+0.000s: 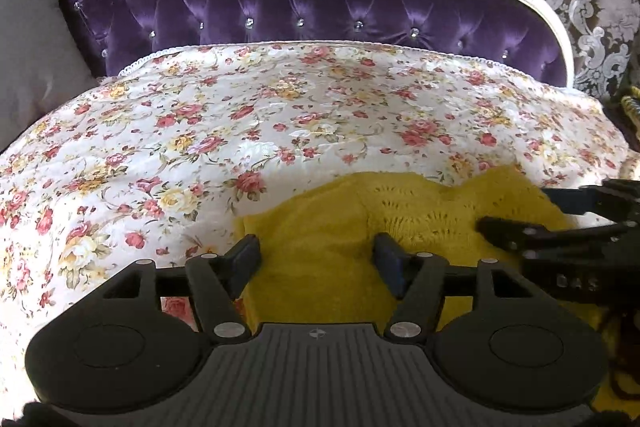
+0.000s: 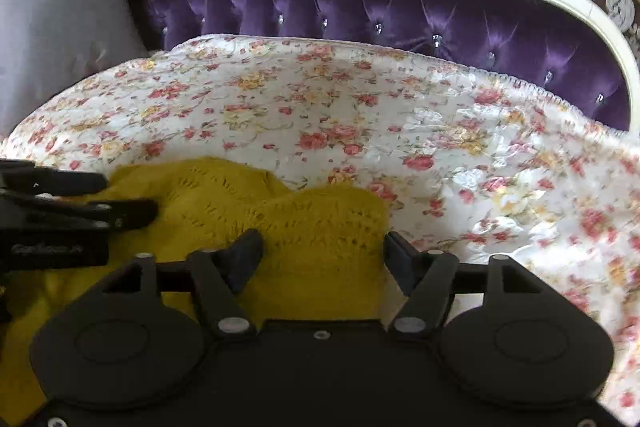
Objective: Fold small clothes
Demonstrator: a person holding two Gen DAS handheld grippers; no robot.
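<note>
Both grippers, left (image 1: 316,253) and right (image 2: 322,251), hover side by side with jaws spread wide over the yellow knit (image 2: 312,227) lying on the floral cover (image 1: 240,115).

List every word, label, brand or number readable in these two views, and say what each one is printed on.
"DAS": pale letters on the black body of the right hand-held gripper, seen at the right edge of the left wrist view; the rest of the word is cut off.
Unreadable: a faint blurred wordmark on the body of the left hand-held gripper in the right wrist view.
No text on the yellow knitted garment or floral bedspread.
</note>
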